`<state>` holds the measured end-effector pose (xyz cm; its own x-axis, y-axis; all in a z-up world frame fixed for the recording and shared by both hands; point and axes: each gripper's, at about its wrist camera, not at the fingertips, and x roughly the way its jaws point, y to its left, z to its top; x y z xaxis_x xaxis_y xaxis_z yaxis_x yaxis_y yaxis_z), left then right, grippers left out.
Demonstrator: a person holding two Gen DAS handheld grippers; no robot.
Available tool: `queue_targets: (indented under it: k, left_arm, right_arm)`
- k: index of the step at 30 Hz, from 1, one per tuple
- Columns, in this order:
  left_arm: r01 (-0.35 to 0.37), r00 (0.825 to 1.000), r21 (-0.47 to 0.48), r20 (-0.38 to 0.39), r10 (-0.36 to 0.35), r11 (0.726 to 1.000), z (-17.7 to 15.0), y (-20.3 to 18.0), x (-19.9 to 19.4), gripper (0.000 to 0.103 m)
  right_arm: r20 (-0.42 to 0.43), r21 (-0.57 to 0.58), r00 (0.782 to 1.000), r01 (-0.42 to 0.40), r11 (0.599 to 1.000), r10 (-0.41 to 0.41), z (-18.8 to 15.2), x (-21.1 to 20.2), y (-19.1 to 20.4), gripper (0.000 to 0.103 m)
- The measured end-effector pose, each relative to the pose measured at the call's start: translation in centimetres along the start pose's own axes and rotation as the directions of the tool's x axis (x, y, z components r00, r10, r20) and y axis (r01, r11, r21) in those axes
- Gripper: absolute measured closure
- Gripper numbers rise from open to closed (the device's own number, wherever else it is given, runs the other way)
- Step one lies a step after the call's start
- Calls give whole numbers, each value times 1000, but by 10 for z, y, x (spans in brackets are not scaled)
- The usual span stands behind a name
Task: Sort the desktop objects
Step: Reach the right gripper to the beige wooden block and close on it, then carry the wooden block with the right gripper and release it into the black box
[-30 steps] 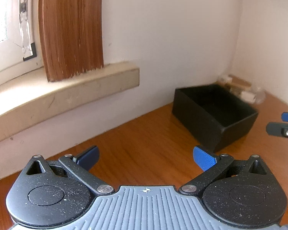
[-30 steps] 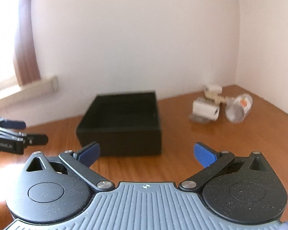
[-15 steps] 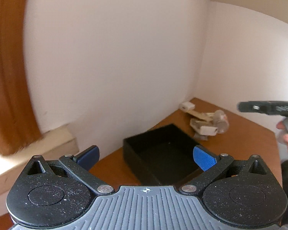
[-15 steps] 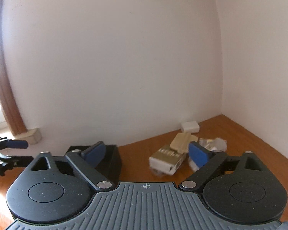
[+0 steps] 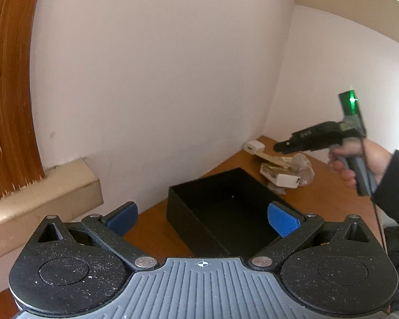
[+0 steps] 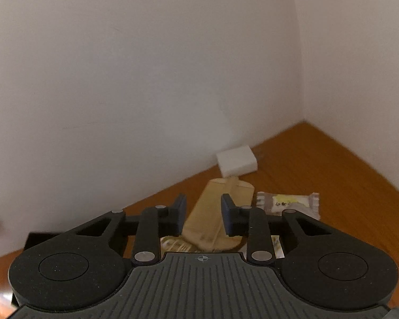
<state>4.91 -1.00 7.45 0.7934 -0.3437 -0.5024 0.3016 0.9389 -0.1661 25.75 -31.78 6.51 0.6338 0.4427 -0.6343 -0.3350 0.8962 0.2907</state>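
Note:
A black open box (image 5: 226, 207) stands on the wooden desk, empty inside as far as I see. Behind it lies a pile: a white charger block (image 5: 253, 146), a tan paper packet (image 5: 272, 158), a small printed carton (image 5: 280, 176) and a clear wrapper (image 5: 303, 167). My left gripper (image 5: 202, 219) is open and empty, above the box's near end. My right gripper (image 6: 202, 216) hovers over the tan packet (image 6: 218, 215), jaws half closed with a gap, holding nothing. The white block (image 6: 236, 161) and a clear snack wrapper (image 6: 290, 203) lie beyond it.
White walls meet in a corner behind the pile. A beige window sill (image 5: 40, 202) and a brown curtain (image 5: 8, 93) are at the left. A shelf edge (image 5: 345, 2) curves overhead. The person's hand (image 5: 359, 159) holds the right gripper at the right.
The right gripper has moved forward over the pile and its jaws have narrowed. The left gripper has turned right, bringing the box under its fingers.

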Motion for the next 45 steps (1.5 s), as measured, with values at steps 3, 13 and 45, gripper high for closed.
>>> queue_targets:
  k: [3,13,45]
  left_arm:
    - [0,1000,12,-17,0,1000,-2,2,5,0]
    - [5,1000,6,-26,-5,1000,-5,5,5,0]
    - [49,999,34,-22,-48,998,-31,12,-42,0]
  right_arm:
    - [-32,13,999,37,999,-37,3,17,-2,73]
    - [-96,-25,991,91,996,-93,8,45,-2,86]
    - [-81,-498,968,166,851,-237,-80,-97,53,91]
